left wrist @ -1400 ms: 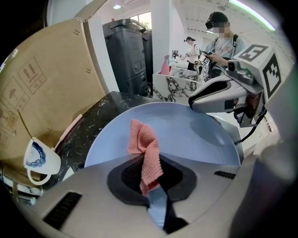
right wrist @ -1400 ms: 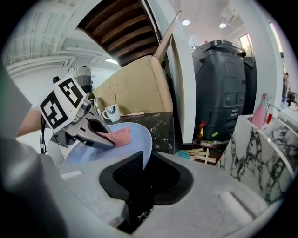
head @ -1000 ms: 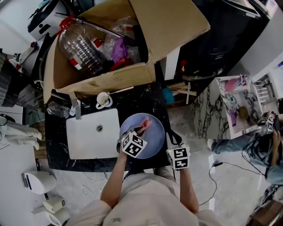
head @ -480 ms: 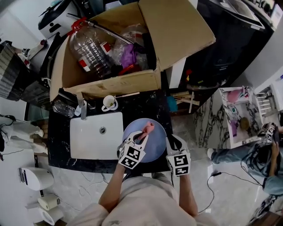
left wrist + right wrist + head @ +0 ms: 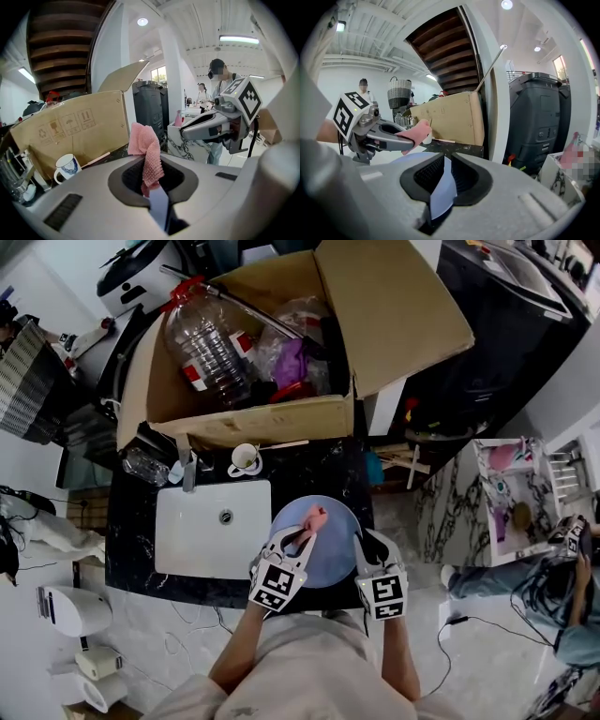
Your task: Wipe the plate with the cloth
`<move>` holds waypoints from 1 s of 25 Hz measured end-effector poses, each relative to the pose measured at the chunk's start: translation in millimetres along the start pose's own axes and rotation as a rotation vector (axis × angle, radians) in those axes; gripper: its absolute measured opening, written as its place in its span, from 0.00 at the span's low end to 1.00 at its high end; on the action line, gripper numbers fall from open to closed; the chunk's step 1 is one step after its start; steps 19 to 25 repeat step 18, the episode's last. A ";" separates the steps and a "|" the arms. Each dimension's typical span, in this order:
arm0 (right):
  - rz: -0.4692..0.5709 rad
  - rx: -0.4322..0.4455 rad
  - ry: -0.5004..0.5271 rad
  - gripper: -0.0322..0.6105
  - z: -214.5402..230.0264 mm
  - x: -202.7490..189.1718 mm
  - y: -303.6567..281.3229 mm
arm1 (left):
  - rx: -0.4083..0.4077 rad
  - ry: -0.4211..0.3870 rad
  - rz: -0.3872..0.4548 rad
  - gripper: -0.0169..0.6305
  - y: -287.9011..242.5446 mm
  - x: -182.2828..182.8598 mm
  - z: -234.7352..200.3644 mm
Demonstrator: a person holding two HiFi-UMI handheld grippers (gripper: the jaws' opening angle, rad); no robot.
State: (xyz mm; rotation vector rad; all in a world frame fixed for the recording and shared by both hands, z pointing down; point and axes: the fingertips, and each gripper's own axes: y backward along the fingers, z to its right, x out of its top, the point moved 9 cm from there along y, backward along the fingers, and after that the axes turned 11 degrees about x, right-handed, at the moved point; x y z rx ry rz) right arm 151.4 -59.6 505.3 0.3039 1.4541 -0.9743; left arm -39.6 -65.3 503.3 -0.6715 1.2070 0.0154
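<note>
Left gripper (image 5: pixel 303 537) is clamped on the pink cloth (image 5: pixel 315 517), which pokes out past its tips over the plate (image 5: pixel 333 557), and your forearm's angled inward. Right gripper (image 5: pixel 367 546), just beside it, bites the plate's near rim, forearm straight. Farther ahead of both: the mug (image 5: pixel 246 458), then the cardboard box (image 5: pixel 253 420).
</note>
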 end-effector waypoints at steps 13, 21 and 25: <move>0.004 0.018 0.008 0.12 -7.6 5.3 -4.4 | 0.014 0.008 0.016 0.08 7.3 0.5 -2.2; 0.000 0.024 0.005 0.12 -10.6 5.0 -2.6 | 0.018 0.009 0.008 0.08 10.5 0.3 -1.4; 0.000 0.024 0.005 0.12 -10.6 5.0 -2.6 | 0.018 0.009 0.008 0.08 10.5 0.3 -1.4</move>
